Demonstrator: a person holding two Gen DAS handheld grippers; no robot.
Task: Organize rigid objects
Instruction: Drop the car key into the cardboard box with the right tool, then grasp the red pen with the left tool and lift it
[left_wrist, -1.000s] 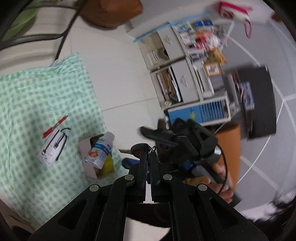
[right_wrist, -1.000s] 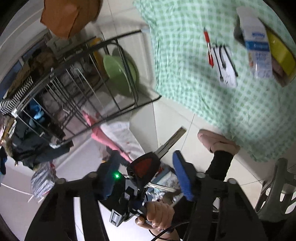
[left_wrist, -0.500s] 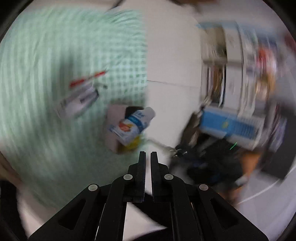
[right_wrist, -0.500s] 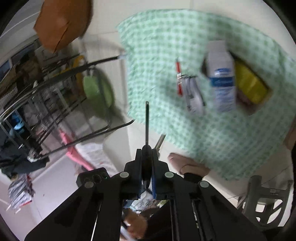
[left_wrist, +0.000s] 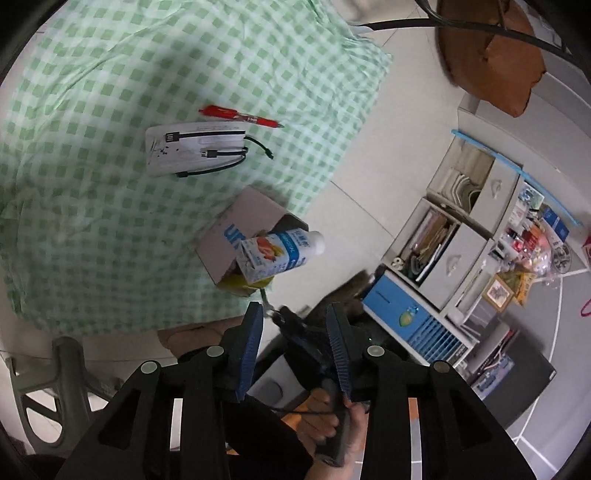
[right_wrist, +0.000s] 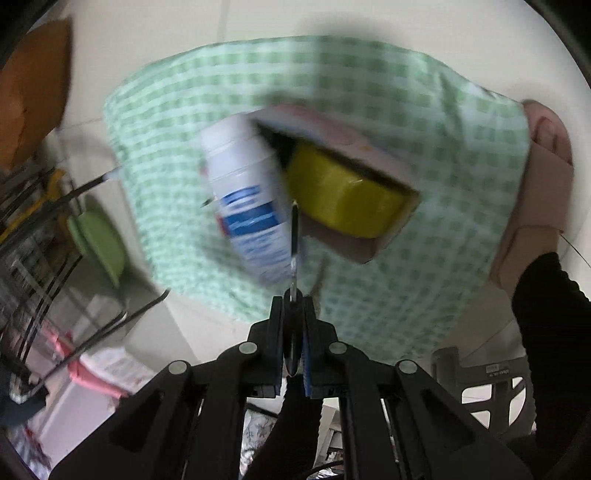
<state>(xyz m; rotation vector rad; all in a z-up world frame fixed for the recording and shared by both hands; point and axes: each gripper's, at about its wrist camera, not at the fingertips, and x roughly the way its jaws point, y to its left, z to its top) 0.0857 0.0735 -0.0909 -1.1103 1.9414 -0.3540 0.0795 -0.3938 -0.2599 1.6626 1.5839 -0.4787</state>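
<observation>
While pinching the key (right_wrist: 294, 236) edge-on over the cardboard box (left_wrist: 243, 229) at the checked cloth's (left_wrist: 92, 206) near edge, right gripper (right_wrist: 293, 310) clamped, left gripper (left_wrist: 295, 328) opening empty; pen (left_wrist: 240, 115), power bank (left_wrist: 195, 147) left unsorted

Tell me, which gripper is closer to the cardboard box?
Right. The right gripper, shut on a key, points at the cardboard box from just short of it; the left gripper, jaws opening and empty, sits farther back behind it.

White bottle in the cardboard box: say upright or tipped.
Tipped: the white bottle leans on its side, cap end sticking out over the cardboard box rim.
</observation>
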